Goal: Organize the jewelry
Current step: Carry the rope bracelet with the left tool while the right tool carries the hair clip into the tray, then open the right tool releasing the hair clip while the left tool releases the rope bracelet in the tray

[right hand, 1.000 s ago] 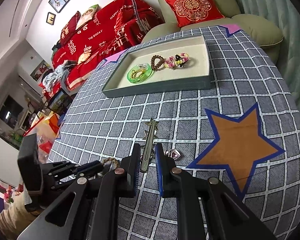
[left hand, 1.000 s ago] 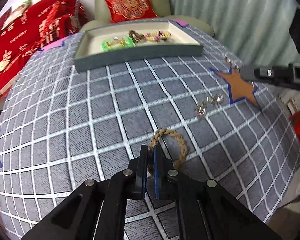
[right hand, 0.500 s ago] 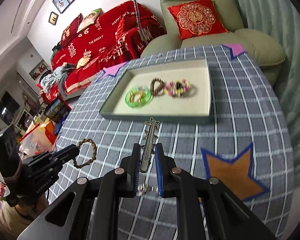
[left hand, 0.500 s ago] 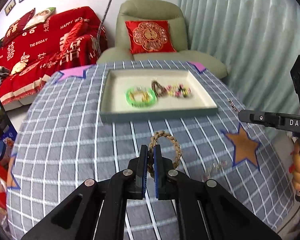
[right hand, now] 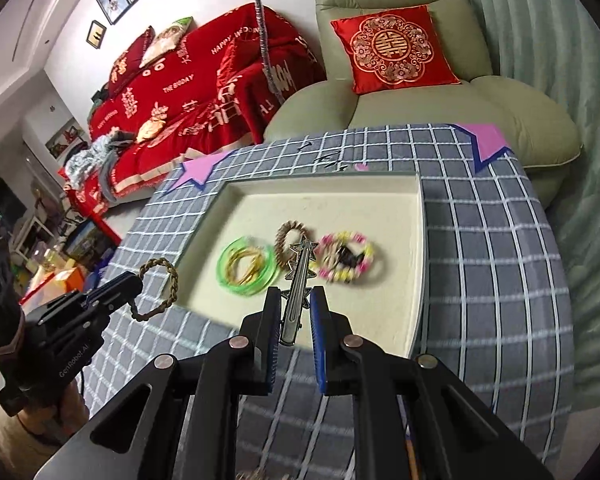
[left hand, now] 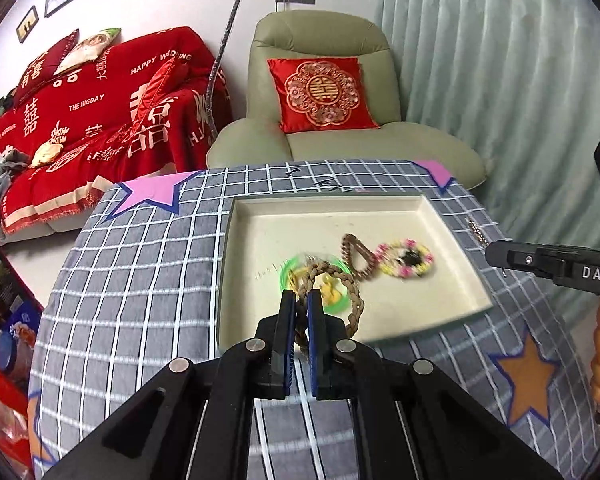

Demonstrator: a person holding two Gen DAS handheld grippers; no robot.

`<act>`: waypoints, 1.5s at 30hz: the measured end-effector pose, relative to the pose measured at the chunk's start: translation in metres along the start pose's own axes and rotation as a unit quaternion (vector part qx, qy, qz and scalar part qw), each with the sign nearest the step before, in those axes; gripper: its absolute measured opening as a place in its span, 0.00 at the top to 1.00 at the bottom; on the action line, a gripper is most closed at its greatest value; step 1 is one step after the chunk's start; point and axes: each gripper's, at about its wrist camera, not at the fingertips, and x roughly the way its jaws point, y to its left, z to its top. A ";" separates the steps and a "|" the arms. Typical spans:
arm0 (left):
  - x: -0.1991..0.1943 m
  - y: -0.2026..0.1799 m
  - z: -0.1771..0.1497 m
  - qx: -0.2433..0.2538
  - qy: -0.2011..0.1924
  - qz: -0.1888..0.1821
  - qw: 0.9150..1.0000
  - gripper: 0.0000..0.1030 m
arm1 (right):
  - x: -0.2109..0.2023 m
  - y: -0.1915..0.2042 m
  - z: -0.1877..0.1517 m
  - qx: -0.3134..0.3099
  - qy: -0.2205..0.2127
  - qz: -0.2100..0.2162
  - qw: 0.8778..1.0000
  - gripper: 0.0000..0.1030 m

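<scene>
My left gripper is shut on a braided rope bracelet, held in the air at the near edge of the cream tray. My right gripper is shut on a metal star-tipped hair clip, held over the tray's near part. In the tray lie a green bangle, a brown bead bracelet and a pink-yellow bead bracelet. The left gripper with its bracelet shows at the left in the right wrist view. The right gripper's body shows at the right in the left wrist view.
The table carries a grey checked cloth with pink and orange stars. A small chain lies right of the tray. A green armchair with a red cushion and a red sofa stand behind.
Both grippers have risen from the cloth and moved forward toward the tray, the left carrying the rope bracelet, the right the hair clip. The tray looks much nearer.
</scene>
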 end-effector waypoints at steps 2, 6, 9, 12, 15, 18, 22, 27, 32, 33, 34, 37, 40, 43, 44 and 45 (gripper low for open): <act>0.015 0.000 0.008 0.004 0.003 0.009 1.000 0.85 | 0.015 -0.004 0.008 -0.001 0.003 -0.006 1.000 0.84; 0.043 0.001 0.016 0.004 0.010 0.014 1.000 0.85 | 0.043 -0.011 0.016 0.006 0.011 -0.011 1.000 0.85; 0.066 0.001 0.017 0.002 0.025 0.016 1.000 0.85 | 0.060 -0.011 0.019 -0.004 0.015 -0.026 1.000 0.85; 0.082 -0.003 0.014 0.009 0.037 0.024 0.999 0.85 | 0.074 -0.011 0.021 -0.018 0.020 -0.043 0.999 0.85; 0.092 -0.008 0.010 0.013 0.046 0.026 0.999 0.85 | 0.084 -0.012 0.020 -0.019 0.027 -0.047 0.998 0.85; 0.101 -0.010 0.006 0.015 0.056 0.031 0.998 0.85 | 0.092 -0.014 0.019 -0.019 0.035 -0.051 0.998 0.85; 0.105 -0.012 0.003 0.017 0.063 0.038 0.997 0.85 | 0.095 -0.014 0.017 -0.022 0.036 -0.056 0.998 0.84; 0.105 -0.013 0.002 0.014 0.066 0.042 0.997 0.85 | 0.096 -0.013 0.018 -0.024 0.039 -0.059 0.997 0.84; 0.102 -0.013 0.001 0.010 0.068 0.048 0.997 0.85 | 0.094 -0.013 0.018 -0.015 0.040 -0.049 0.998 0.51; 0.100 -0.013 0.001 0.010 0.065 0.051 0.997 0.85 | 0.093 -0.013 0.018 -0.014 0.037 -0.048 0.998 0.46; 0.099 -0.013 0.001 0.010 0.063 0.053 0.997 0.85 | 0.091 -0.012 0.019 -0.013 0.035 -0.046 0.998 0.42; 0.092 -0.014 0.001 0.010 0.061 0.059 0.996 0.85 | 0.083 -0.010 0.020 -0.010 0.029 -0.039 0.999 0.42; 0.086 -0.014 0.001 0.010 0.058 0.060 0.996 0.85 | 0.070 -0.008 0.019 -0.004 0.018 -0.033 0.999 0.38; 0.076 -0.015 -0.001 0.011 0.052 0.062 0.997 0.85 | 0.054 -0.005 0.014 -0.002 0.010 -0.028 1.000 0.38; 0.072 -0.015 -0.002 0.011 0.051 0.061 0.997 0.85 | 0.048 -0.004 0.012 -0.001 0.007 -0.025 1.000 0.38; 0.068 -0.016 -0.003 0.011 0.051 0.060 0.997 0.85 | 0.043 -0.004 0.010 -0.001 0.005 -0.023 1.000 0.38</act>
